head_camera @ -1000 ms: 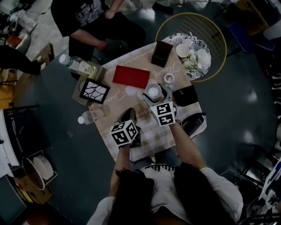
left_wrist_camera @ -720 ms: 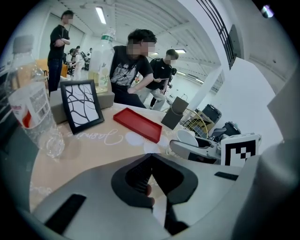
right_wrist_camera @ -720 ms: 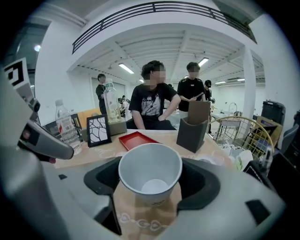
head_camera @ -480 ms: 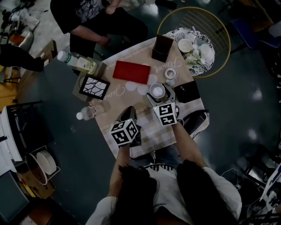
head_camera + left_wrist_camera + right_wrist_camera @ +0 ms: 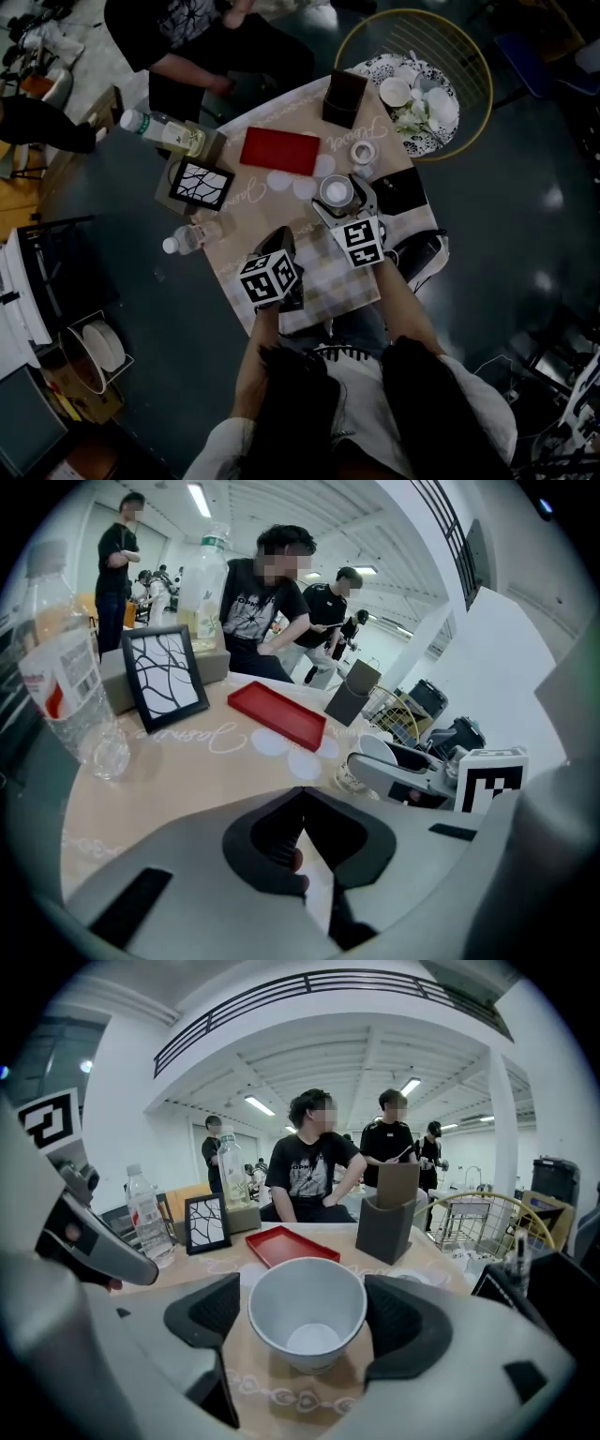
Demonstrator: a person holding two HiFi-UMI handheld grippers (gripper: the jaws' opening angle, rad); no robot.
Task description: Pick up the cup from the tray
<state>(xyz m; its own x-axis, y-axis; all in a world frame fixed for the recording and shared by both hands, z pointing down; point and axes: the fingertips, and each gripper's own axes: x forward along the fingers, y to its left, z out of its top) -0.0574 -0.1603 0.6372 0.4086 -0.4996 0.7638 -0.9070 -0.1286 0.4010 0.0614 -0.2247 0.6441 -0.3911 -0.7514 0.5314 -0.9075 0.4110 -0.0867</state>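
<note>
A white cup [image 5: 307,1309] stands upright and empty on the tan tablecloth, between the jaws of my right gripper [image 5: 302,1321]. The jaws are opening; a thin gap shows at the left pad [image 5: 214,1314], and the right pad sits close to the rim. In the head view the cup [image 5: 335,190] sits just ahead of the right gripper [image 5: 339,202], apart from the red tray [image 5: 279,151]. The tray [image 5: 291,1244] lies flat and bare behind the cup. My left gripper [image 5: 277,244] rests shut at the table's near left, its pads [image 5: 281,841] meeting at the tips with nothing between them.
A framed picture [image 5: 201,185], a large bottle [image 5: 167,134] and a small lying bottle [image 5: 190,237] are at the left. A dark box [image 5: 344,97], a tape roll [image 5: 363,152] and a black case [image 5: 401,192] are near the cup. A wire basket [image 5: 412,56] holds white crockery. People sit beyond the table.
The right gripper and the cup have come slightly nearer to me, away from the red tray, and its jaws stand a little wider. The left gripper has hardly moved.
</note>
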